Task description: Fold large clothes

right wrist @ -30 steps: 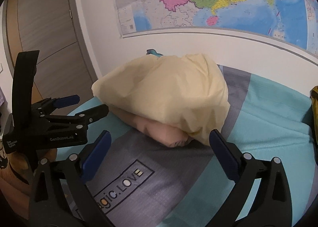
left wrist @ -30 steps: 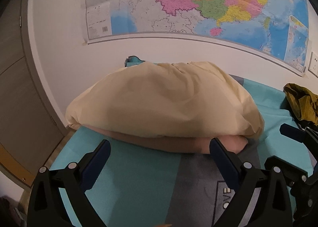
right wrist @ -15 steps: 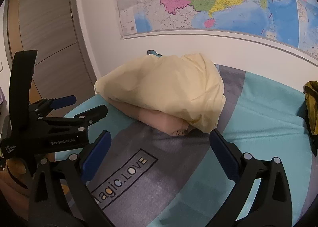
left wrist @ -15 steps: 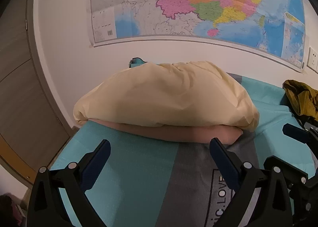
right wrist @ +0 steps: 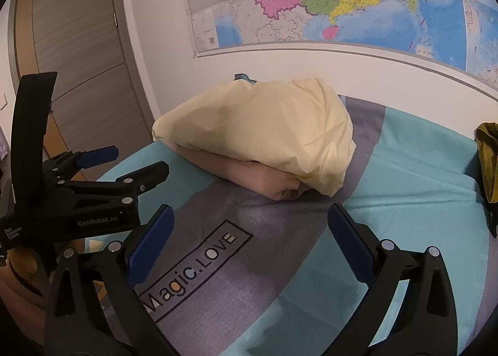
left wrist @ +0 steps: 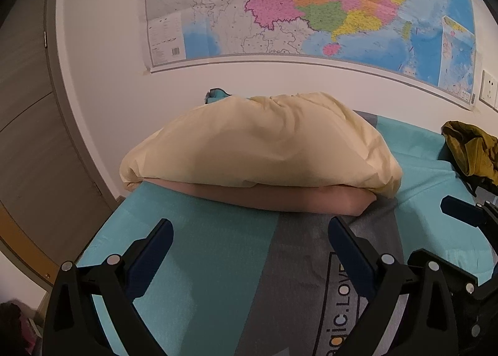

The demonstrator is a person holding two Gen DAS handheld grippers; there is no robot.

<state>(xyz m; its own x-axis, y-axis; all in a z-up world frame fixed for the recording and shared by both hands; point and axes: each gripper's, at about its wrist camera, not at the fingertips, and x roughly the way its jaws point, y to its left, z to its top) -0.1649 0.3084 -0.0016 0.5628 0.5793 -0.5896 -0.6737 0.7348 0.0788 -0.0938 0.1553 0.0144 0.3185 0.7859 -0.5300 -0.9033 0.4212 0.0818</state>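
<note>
Your fingers [left wrist: 348,250] stood wide apart on both sides, gripping nothing: the left gripper [left wrist: 249,250] and the right gripper [right wrist: 249,237] both hung empty over the near part of the bed [left wrist: 202,262]. The olive garment [left wrist: 470,150] lay bunched at the bed's right edge, well apart from either tool, with no fold in it that you could see. At the far edge, against the wall, a cream pillow [left wrist: 258,150] sat on top of a pink pillow [left wrist: 280,197], and above them hung a map [left wrist: 311,4]. So by the look of it the folding had yet to start: the garment needed fetching, spreading flat on the open sheet, then folding.
</note>
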